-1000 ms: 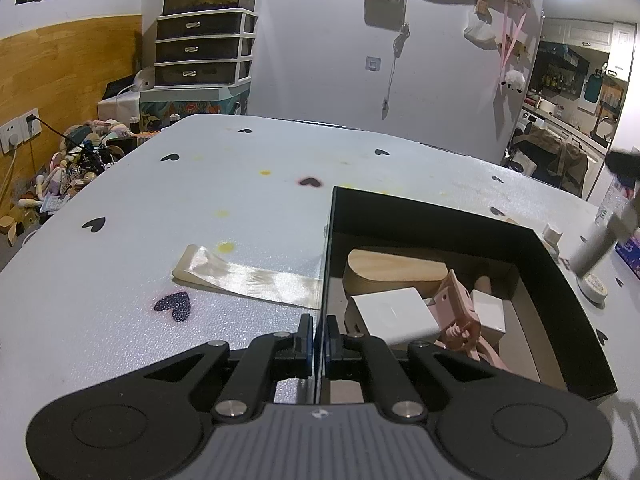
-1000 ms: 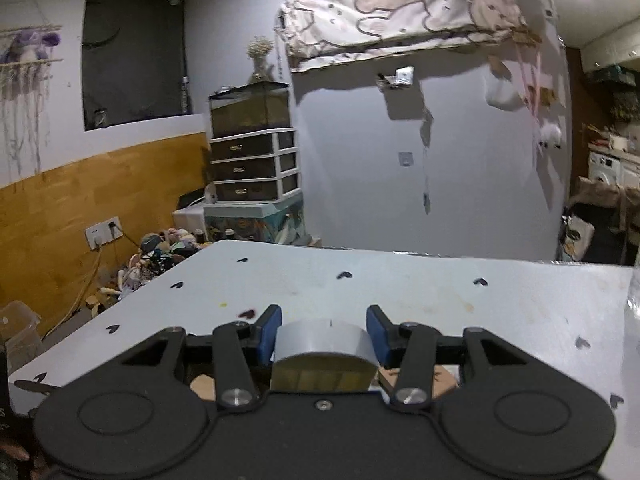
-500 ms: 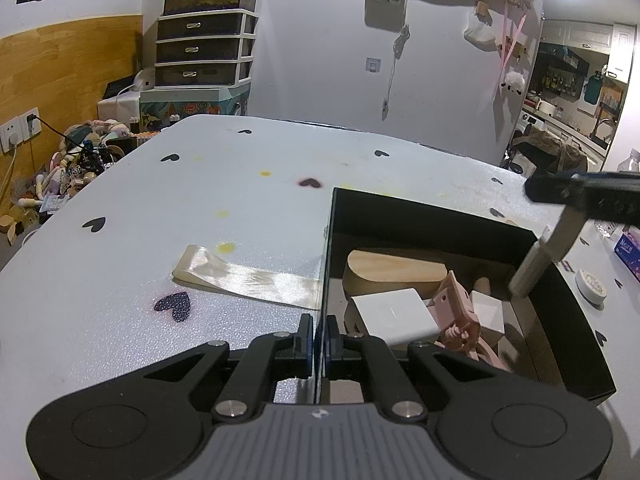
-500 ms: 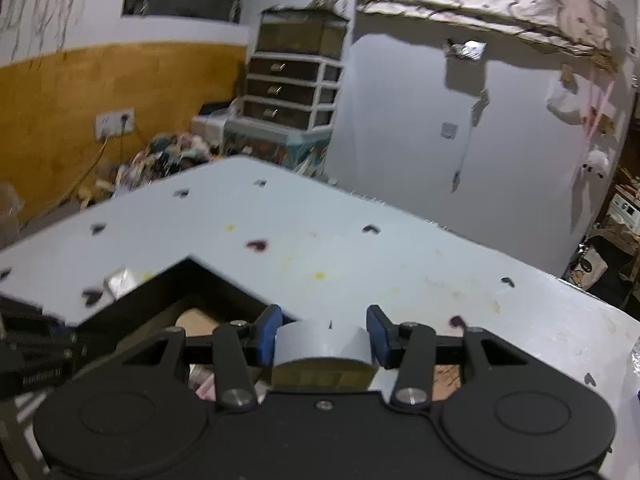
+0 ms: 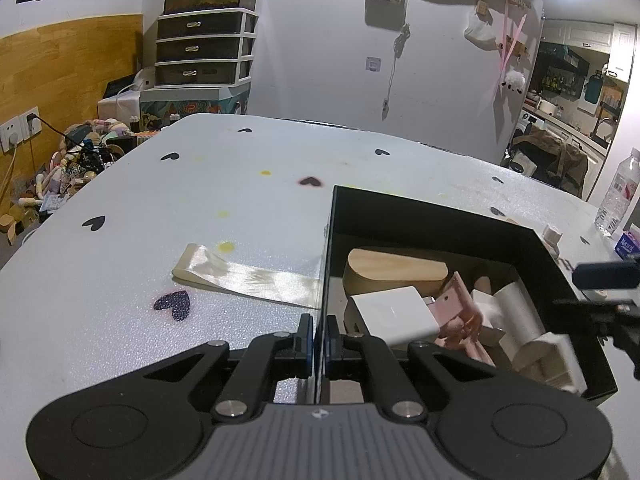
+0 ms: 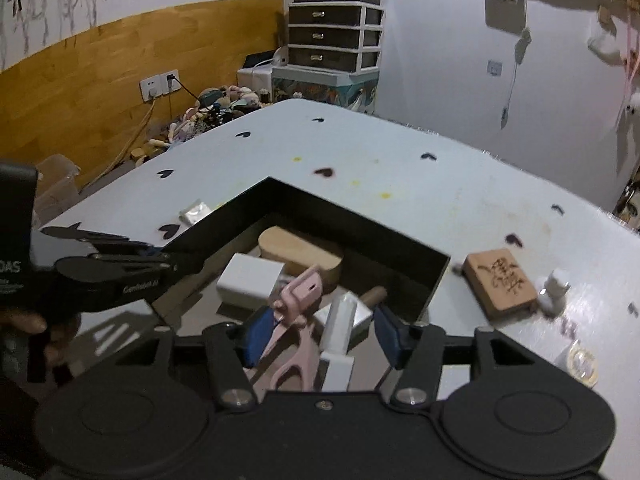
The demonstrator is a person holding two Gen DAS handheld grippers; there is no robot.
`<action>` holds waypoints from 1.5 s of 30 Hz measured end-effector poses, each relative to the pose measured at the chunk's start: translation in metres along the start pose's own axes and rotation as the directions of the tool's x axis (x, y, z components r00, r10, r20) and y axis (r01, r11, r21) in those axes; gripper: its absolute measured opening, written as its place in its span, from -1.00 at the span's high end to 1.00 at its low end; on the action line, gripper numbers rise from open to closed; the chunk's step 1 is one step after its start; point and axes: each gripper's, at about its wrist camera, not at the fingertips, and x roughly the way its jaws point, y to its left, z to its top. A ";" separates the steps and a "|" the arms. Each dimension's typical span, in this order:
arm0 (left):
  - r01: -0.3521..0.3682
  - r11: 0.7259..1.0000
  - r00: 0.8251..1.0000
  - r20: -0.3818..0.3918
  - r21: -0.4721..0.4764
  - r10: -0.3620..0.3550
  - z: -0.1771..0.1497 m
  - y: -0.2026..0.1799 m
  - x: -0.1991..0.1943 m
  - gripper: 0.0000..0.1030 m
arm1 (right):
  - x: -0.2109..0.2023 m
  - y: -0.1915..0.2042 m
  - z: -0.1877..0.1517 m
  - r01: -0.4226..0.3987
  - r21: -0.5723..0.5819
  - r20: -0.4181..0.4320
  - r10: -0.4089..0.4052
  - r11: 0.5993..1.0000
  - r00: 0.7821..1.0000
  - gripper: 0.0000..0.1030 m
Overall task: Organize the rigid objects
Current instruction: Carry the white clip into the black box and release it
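Observation:
A black box point(image 5: 432, 216) stands on the white table and holds a wooden block point(image 5: 394, 270), a white cuboid point(image 5: 394, 314), a pink plastic piece point(image 5: 460, 312) and a white roll-shaped piece point(image 5: 520, 312). My left gripper point(image 5: 317, 336) is shut on the box's left wall. In the right wrist view my right gripper point(image 6: 324, 330) is open above the box point(image 6: 360, 232), with the white roll piece point(image 6: 338, 328) lying in the box between and below its fingers. The pink piece point(image 6: 298, 300) lies beside it.
A shiny ribbon strip point(image 5: 244, 276) lies left of the box. Right of the box sit an engraved wooden block point(image 6: 500, 284), a small white bottle point(image 6: 554, 292) and a tape roll point(image 6: 582, 364). A water bottle point(image 5: 618, 192) stands far right.
My right gripper carried the white roll piece over the box, tilted down and opened. The piece now lies in the box. The left gripper has not moved.

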 end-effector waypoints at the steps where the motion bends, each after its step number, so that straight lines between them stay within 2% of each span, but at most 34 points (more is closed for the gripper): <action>1: 0.001 1.000 1.000 0.000 0.000 -0.001 0.000 0.000 0.000 0.90 | 0.000 -0.001 -0.001 -0.014 0.006 -0.006 0.014 1.000 1.000 -0.08; 8: 0.003 1.000 1.000 0.000 0.000 -0.003 -0.001 -0.001 0.001 0.90 | 0.001 -0.003 -0.004 -0.075 0.051 -0.033 0.077 0.996 0.996 0.03; 12: 0.003 1.000 1.000 0.000 -0.001 -0.003 -0.001 0.000 0.001 0.90 | 0.012 -0.010 -0.001 -0.100 0.115 -0.058 0.107 0.988 0.993 0.55; 14: 0.002 1.000 1.000 0.000 -0.001 -0.002 -0.001 0.000 0.001 0.90 | 0.020 -0.014 0.002 -0.105 0.138 -0.067 0.116 0.985 0.991 0.65; 19: 0.002 1.000 1.000 0.000 -0.001 -0.002 -0.001 -0.001 0.001 0.90 | 0.042 -0.013 0.008 -0.174 0.171 -0.111 0.195 0.970 0.974 0.65; 20: 0.002 1.000 1.000 0.000 -0.001 -0.002 -0.001 0.000 0.001 0.90 | 0.048 -0.013 0.008 -0.151 0.178 -0.131 0.176 0.972 0.976 0.62; 22: -0.001 1.000 1.000 0.000 0.000 0.001 -0.001 -0.002 0.002 0.90 | 0.054 -0.013 0.008 -0.047 0.190 -0.165 0.079 0.981 0.983 0.56; 24: -0.001 1.000 1.000 0.001 0.000 0.001 -0.001 -0.001 0.002 0.90 | 0.052 -0.015 0.008 0.015 0.196 -0.159 0.017 0.980 0.987 0.48; 26: 0.004 1.000 1.000 0.001 -0.004 -0.004 -0.002 0.000 0.001 0.90 | 0.046 -0.018 0.008 -0.009 0.206 -0.139 0.038 0.978 0.990 0.38; 34: 0.001 1.000 1.000 0.000 -0.004 -0.001 -0.002 0.001 0.003 0.90 | 0.033 -0.026 0.003 -0.028 0.221 -0.115 0.055 0.975 0.992 0.32; 36: 0.000 1.000 1.000 0.000 -0.004 0.000 -0.001 0.001 0.002 0.90 | 0.029 -0.027 0.004 -0.052 0.218 -0.106 0.076 0.975 0.991 0.16; 41: 0.000 1.000 1.000 0.000 -0.004 0.000 -0.001 0.001 0.002 0.90 | 0.015 -0.026 0.002 -0.087 0.200 -0.079 0.104 0.976 0.991 -0.05; 45: -0.001 1.000 1.000 0.000 -0.004 0.001 -0.002 0.002 0.003 0.90 | 0.000 -0.029 -0.001 -0.104 0.197 -0.036 0.113 0.975 0.993 -0.37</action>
